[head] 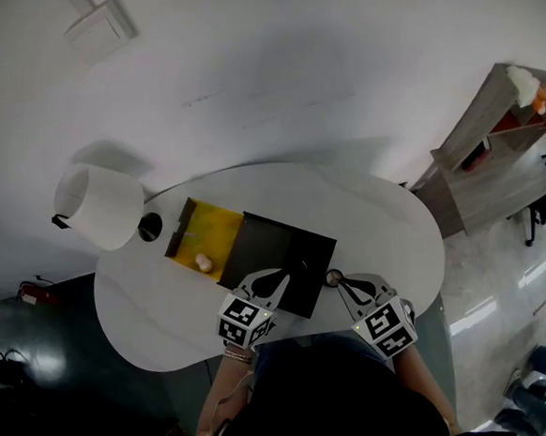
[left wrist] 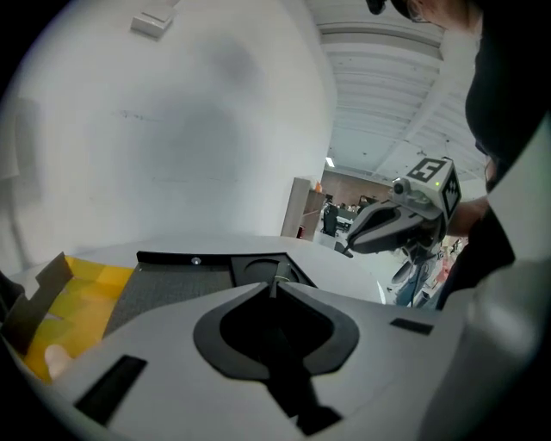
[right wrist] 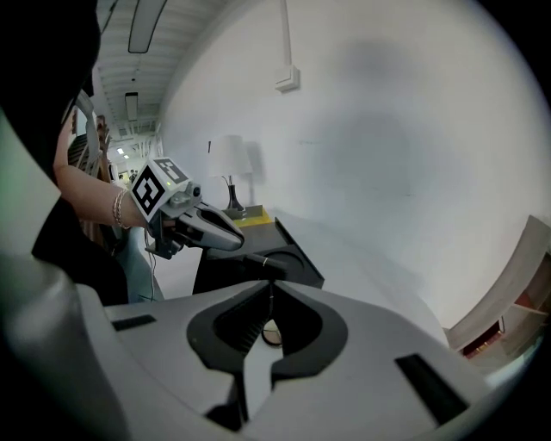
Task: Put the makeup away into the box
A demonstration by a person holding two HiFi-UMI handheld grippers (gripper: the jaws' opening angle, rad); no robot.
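White lamp (head: 98, 205) beside yellow box (head: 213, 231), left hand-held gripper (left wrist: 275, 284) pinching stick (right wrist: 258, 261), right hand-held gripper (right wrist: 270, 286) closed, empty

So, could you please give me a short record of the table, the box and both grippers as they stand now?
surface: white oval table
box: open, yellow inside, next to a black tray
in box: one small pale round item
lamp: white-shaded lamp at the table's left end
left gripper: jaws closed, apparently pinching a dark tube with a gold band, over the black tray
right gripper: jaws shut, empty
loose: small round pot on the table by the right gripper's tips
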